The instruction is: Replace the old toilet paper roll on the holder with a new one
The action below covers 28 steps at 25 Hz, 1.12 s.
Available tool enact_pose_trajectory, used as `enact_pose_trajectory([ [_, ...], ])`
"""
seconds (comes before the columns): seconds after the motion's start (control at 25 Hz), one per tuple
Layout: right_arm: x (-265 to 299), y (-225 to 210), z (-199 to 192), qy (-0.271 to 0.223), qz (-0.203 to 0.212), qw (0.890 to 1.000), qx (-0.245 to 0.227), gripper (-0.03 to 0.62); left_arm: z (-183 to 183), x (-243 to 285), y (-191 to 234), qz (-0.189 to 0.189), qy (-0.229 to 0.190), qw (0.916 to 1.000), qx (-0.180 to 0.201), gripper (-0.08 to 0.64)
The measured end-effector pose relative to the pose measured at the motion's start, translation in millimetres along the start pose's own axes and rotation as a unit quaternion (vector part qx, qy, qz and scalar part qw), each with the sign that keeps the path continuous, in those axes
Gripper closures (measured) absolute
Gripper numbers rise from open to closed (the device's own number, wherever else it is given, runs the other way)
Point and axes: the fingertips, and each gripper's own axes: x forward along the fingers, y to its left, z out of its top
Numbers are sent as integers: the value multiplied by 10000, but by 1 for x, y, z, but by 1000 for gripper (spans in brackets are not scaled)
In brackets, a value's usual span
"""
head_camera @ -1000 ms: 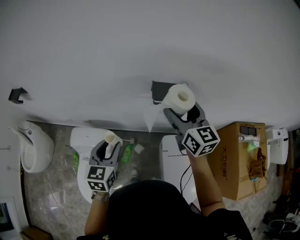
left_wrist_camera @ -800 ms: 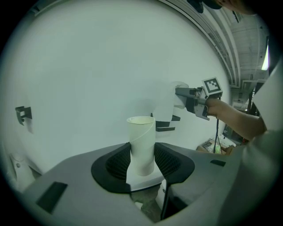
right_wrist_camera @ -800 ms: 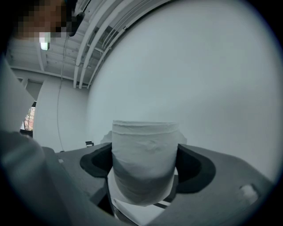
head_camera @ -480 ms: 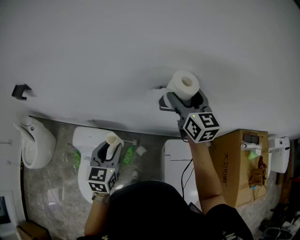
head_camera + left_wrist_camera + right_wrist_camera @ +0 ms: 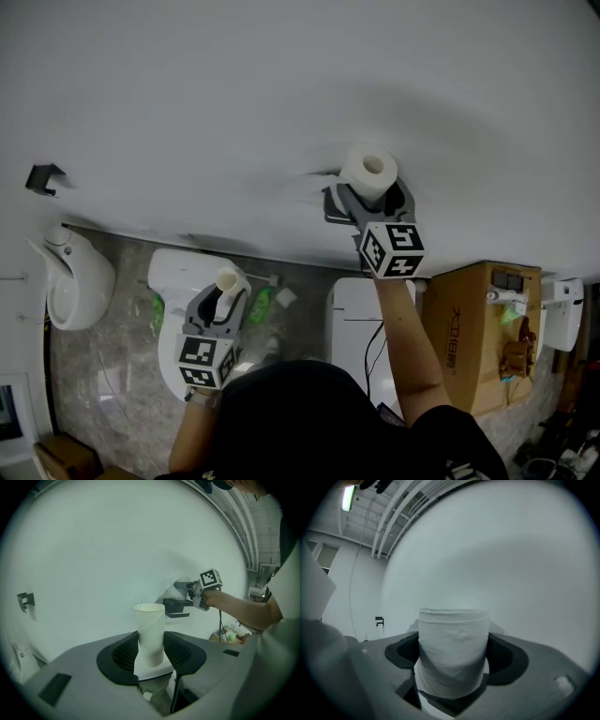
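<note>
White wall [image 5: 281, 84] fills most of the head view. Below it stand a white toilet [image 5: 173, 281] and a cardboard box [image 5: 478, 328], both partly cut off by the person's arms.

Right hand-held gripper [image 5: 368, 194] is raised to the wall, jaws clamped on the sides of the new toilet paper roll [image 5: 368, 169]. The right gripper view confirms the grip [image 5: 452, 667]; there the roll [image 5: 452, 644] blocks whatever lies behind it.

Left hand-held gripper [image 5: 227, 294] is held low over the toilet, jaws closed on the empty cardboard tube [image 5: 226, 278], which stands upright between them [image 5: 151, 634].

The holder is hidden behind roll and gripper in the head view. Only the left gripper view shows it [image 5: 177, 606], dark, just beside the right gripper; contact cannot be judged.

A small black bracket [image 5: 42, 176] sits on the wall, well apart to the left.
</note>
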Motion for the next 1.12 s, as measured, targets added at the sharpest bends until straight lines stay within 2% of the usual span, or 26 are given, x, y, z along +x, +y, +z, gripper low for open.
enact_pose_trajectory([
  [0.36, 5, 4, -12, -23, -146, 9996, -258, 176, -6, 5, 2, -14, 27, 10000, 3, 380],
  [0.68, 11, 15, -27, 278, -154, 9945, -993, 176, -9, 7, 1, -27, 34, 10000, -41, 380],
  [1.12, 10, 11, -30, 530, -238, 9943, -895, 158, -13, 2, 0, -59, 12, 10000, -78, 380],
])
